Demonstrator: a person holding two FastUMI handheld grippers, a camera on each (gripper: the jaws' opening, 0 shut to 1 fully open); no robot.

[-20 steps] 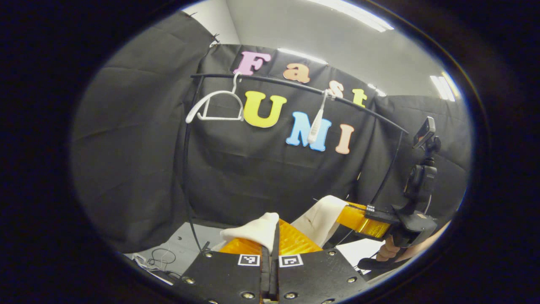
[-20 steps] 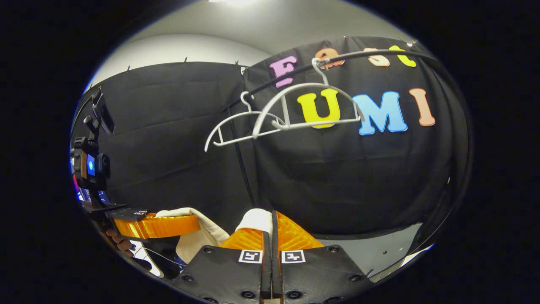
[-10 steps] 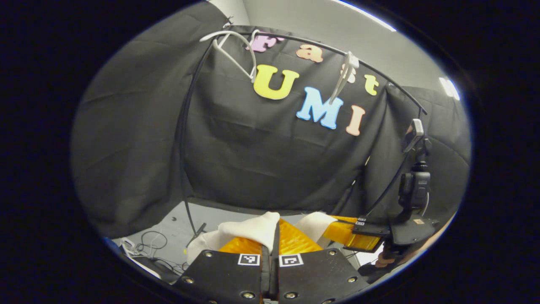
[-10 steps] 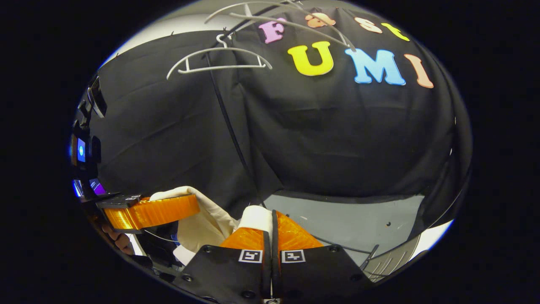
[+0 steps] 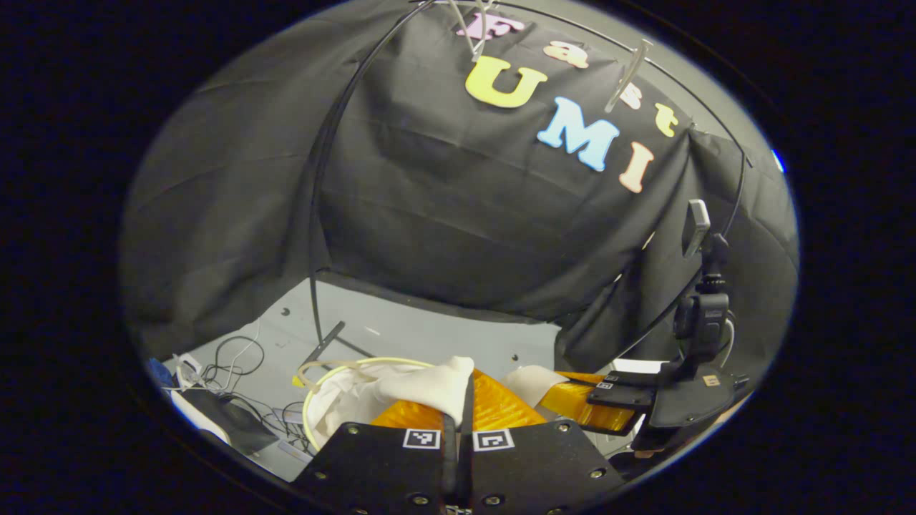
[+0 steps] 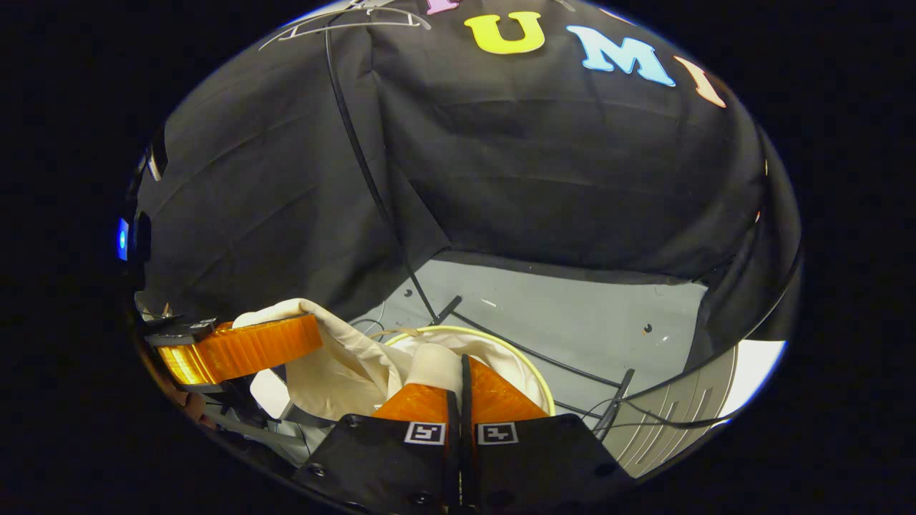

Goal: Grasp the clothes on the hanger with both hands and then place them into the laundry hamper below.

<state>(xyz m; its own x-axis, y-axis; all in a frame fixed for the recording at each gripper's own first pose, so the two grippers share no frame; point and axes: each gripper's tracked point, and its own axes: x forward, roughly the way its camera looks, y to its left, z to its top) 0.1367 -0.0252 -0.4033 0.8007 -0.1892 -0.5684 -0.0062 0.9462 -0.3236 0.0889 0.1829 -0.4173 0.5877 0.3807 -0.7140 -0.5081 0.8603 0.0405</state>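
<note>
Two tongs were in use. The left tongs (image 5: 465,400) were pressed together on a fold of one cream garment (image 5: 429,386), and the right tongs (image 6: 461,379) were likewise clamped on the same garment (image 6: 343,365), which hung between them. In the right gripper view the left tongs (image 6: 240,347) showed at the left with cloth draped over them. One round hamper (image 6: 529,361) with a pale rim stood on the grey floor (image 6: 587,322) just below the garment. Two white hangers (image 5: 476,25) (image 5: 626,68) hung on the black rail (image 5: 336,143) above. A tangle of cables (image 5: 236,354) lay on the floor.
</note>
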